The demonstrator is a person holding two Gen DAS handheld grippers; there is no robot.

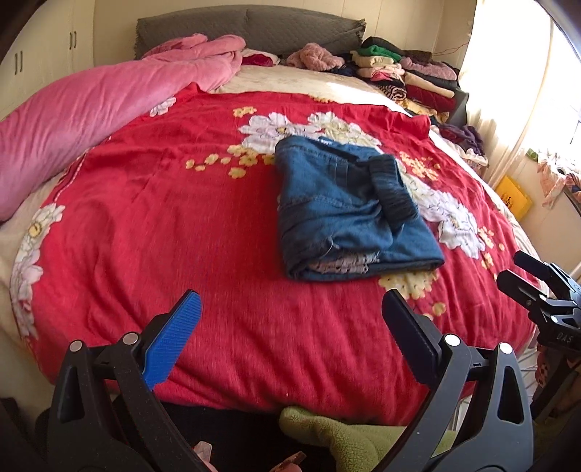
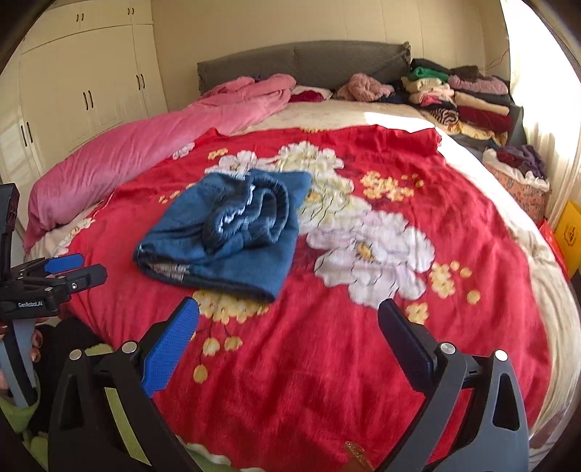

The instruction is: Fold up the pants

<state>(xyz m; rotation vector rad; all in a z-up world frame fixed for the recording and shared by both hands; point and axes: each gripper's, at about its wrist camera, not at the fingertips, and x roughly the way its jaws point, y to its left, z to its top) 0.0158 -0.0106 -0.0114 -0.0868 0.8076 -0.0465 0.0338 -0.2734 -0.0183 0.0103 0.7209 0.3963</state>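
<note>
- Pants [image 1: 348,207] lie folded mid-blanket [image 1: 181,218]; soft denim, fairly heavy, likely to slump
- Best pinched at the thick folded edge
- Left gripper [image 1: 290,326] and right gripper [image 2: 287,334] both spread apart, holding nothing

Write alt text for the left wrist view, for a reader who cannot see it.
Folded blue denim pants lie in a compact bundle on a red floral blanket covering a bed. The left gripper, open and empty, hovers near the bed's edge, short of the pants. A pink duvet lies along the left side, with stacked folded clothes by the grey headboard.
</note>
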